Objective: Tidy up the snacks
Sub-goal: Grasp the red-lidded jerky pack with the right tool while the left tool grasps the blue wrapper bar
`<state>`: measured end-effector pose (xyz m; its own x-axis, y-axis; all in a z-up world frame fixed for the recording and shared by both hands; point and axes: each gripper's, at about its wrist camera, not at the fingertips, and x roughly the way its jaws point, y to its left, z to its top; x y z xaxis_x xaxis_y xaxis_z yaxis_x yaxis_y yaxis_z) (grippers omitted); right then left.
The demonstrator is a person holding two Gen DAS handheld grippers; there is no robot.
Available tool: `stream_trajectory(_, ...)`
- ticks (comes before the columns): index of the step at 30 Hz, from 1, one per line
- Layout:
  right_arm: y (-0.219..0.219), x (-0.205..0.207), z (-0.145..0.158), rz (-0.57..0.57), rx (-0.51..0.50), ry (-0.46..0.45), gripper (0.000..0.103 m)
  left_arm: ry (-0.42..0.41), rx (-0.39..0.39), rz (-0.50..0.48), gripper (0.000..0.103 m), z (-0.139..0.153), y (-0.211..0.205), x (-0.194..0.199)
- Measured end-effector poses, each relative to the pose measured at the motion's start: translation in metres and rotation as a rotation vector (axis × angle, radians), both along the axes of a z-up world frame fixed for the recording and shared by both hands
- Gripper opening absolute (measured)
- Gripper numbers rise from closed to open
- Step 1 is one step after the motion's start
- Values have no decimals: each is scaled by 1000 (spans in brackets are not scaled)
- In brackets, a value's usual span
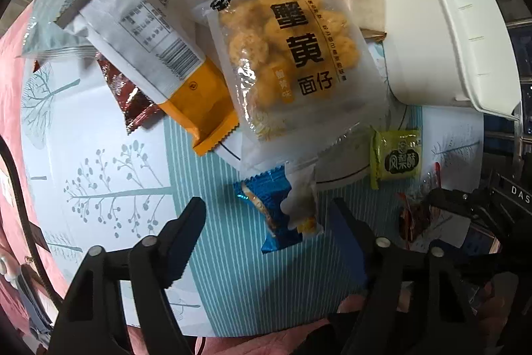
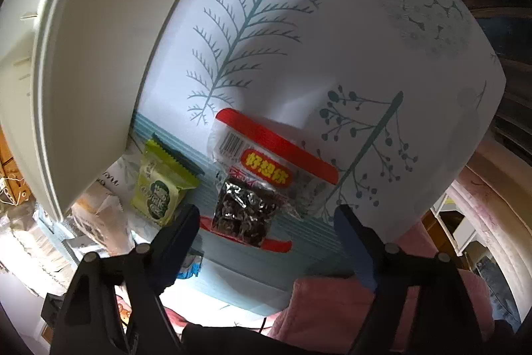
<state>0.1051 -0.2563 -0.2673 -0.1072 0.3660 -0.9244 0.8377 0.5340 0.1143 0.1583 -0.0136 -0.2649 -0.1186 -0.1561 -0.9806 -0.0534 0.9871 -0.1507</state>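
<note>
1. Both grippers point down at a table covered by a tree-print cloth (image 1: 99, 155), each over its own snack; I judge this to be the reach just ahead of two pick-ups.
2. The left gripper (image 1: 269, 222) has its jaws spread on either side of a small blue packet (image 1: 276, 215) lying flat on the striped part of the cloth. The pads do not touch it.
3. The right gripper (image 2: 266, 218) has its jaws spread around a clear red-trimmed packet (image 2: 262, 188) of dark dried fruit, also not pinched yet.
4. Next, each gripper probably needs to sink a little and close on its packet's middle; the thin, slippery wrappers could slide out.
5. A white bin (image 1: 449, 22) stands just beside the pile. Its inside is hidden in both views, so I cannot tell what it holds.
6. Loose snacks lie outside it: a big bag of yellow puffs (image 1: 289, 62), an orange-and-white packet (image 1: 159, 55), and a green packet (image 1: 395, 155) between the two grippers' targets.
</note>
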Motion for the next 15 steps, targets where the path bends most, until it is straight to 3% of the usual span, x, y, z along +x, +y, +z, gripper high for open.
stream_trajectory(3,2,7,-5,18,10,12,79,10,-4,0,65,-3,-4,1)
stream_trajectory(7,7,24,-9,42,16,22,76,19,-10,-3,47,-8,-8,2)
stream_trajectory(15,10,37,-9,80,-12,60,70,27,-26,14,42,-20,-20,4)
